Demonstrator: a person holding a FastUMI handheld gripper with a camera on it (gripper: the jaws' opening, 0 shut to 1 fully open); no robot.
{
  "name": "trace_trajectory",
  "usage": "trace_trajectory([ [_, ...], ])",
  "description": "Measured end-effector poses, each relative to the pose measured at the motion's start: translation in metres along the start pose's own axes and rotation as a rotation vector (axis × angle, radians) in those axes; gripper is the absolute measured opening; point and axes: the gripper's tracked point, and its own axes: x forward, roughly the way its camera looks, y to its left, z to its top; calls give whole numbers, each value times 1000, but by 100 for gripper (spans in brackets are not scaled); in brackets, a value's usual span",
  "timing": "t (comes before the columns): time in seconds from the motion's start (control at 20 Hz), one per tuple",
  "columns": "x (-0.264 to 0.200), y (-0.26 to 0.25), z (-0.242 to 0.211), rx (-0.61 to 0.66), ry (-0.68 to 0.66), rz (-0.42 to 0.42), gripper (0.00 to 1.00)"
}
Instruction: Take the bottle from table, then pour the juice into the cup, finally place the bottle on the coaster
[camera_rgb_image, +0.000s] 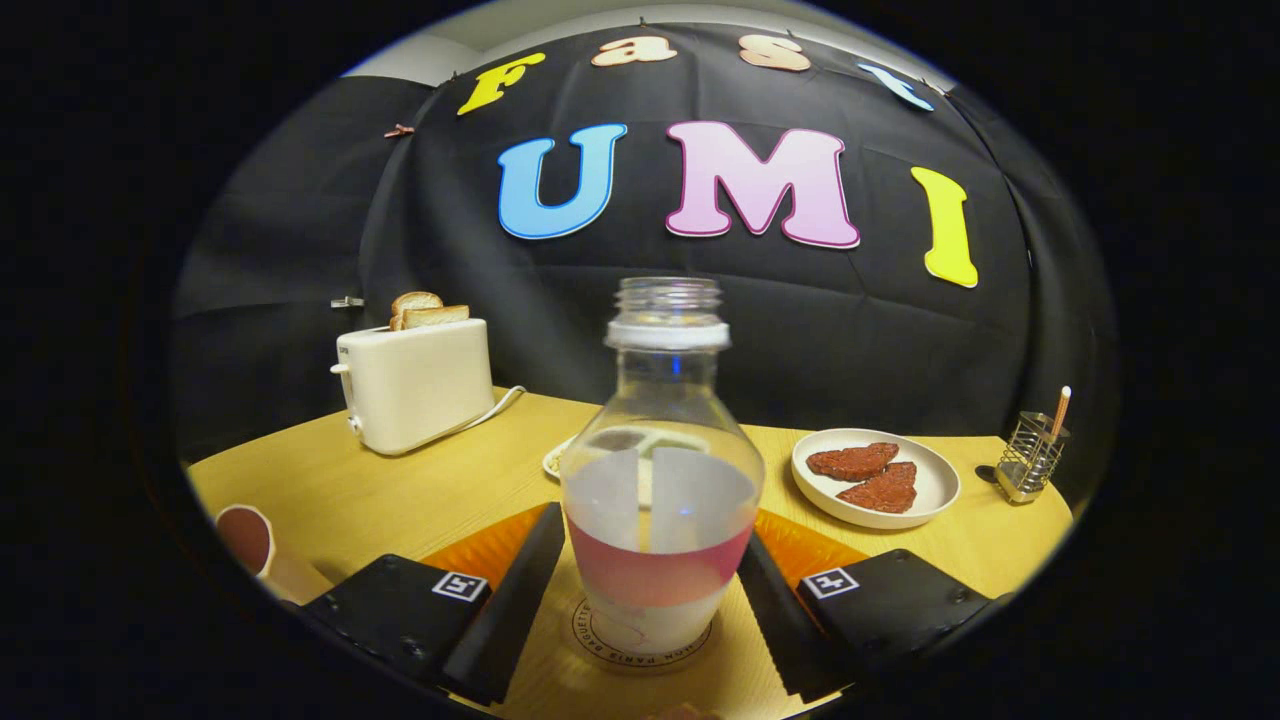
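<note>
The bottle (660, 470) stands upright between the two fingers of the gripper (650, 590), its long axis vertical and its open, capless mouth pointing straight up at 12 o'clock. It is clear plastic with a white neck ring and a label banded pale and pink. Its base sits on a round coaster (640, 640) lying on the wooden table (330, 490). The fingers are spread about as wide as the bottle, one close on each side of its lower body; I cannot tell whether they press it or only flank it. An orange mat (495, 545) shows beneath the fingers. At about 9 o'clock from the bottle a pink cup (250, 540) lies near the table edge. At 10 o'clock stands a white toaster (415, 385) with bread. At 2 o'clock sits a white plate (935, 490) with two dark red patties, and beyond it a wire holder (1030, 455).
</note>
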Motion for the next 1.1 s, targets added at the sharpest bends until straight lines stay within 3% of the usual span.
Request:
trace_trajectory([
  [0.3, -27, 7, 32, -61, -66, 7, 98],
  [0.6, -52, -21, 48, 6, -55, -70, 98],
  [0.9, -112, -34, 106, 33, -95, -139, 98],
  [1.1, -182, -37, 175, 29, -162, -234, 97],
])
